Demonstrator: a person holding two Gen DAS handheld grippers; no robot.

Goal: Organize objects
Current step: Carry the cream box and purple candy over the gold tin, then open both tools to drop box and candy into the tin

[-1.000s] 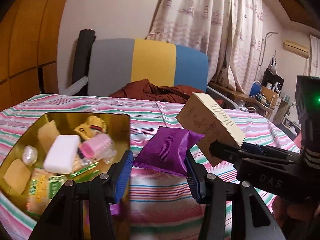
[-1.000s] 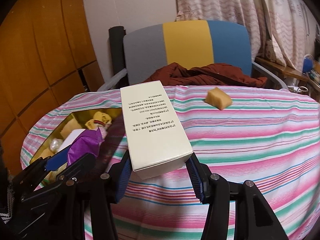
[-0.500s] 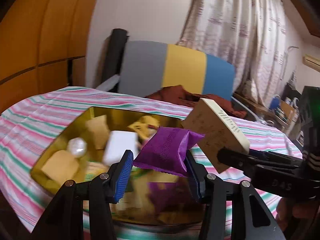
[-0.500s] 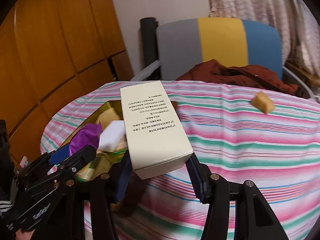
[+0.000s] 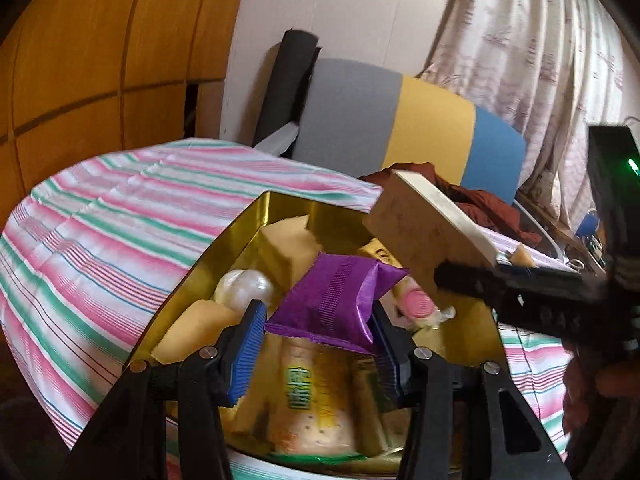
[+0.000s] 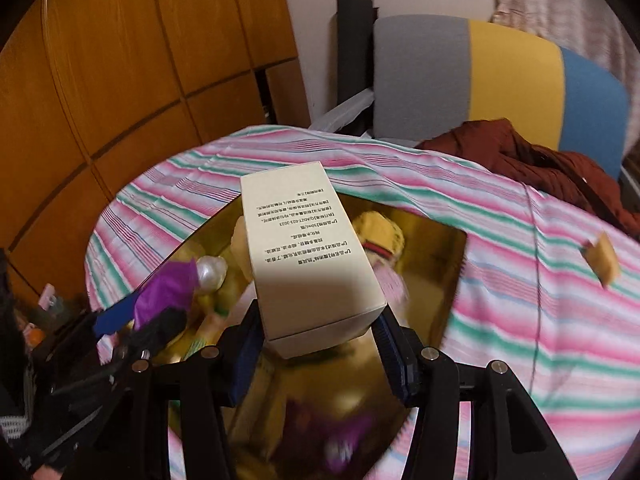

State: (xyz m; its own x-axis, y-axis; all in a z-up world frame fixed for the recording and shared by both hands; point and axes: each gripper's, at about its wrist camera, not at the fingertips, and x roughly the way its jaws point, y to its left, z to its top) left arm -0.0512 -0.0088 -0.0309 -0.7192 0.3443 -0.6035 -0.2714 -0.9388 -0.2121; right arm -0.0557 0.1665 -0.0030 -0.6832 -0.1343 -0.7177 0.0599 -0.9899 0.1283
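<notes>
Left gripper: we see our left gripper [image 5: 316,342] tipped down over the gold tin [image 5: 240,236]. Its two blue pads [image 5: 246,350] squeeze one purple packet [image 5: 334,300].
Right gripper: we see our right gripper [image 6: 318,354] tipped down too, just beside the left one. Its two pads clamp one cream box [image 6: 308,256] by its near end, and the box sticks out away from us.
Where the packet is: it hangs in the air above the things in the tin, at the near side.
Where the box is: it hangs above the tin too, to the right of the packet.
Tin: we count one, open, sitting on the striped cloth [image 5: 120,208].
In the tin: we count one shiny pearl ball [image 5: 244,286], one pink-topped thing [image 5: 418,304], one yellow toy [image 6: 380,236] and some tan blocks. Parts are blurry, so we cannot count all of them.
On the cloth: one tan block [image 6: 602,258] lies alone, well apart from the tin.
Behind the table: one chair [image 6: 500,80] with three colours, grey, yellow and blue, and one dark red cloth [image 6: 532,160] on its seat.
</notes>
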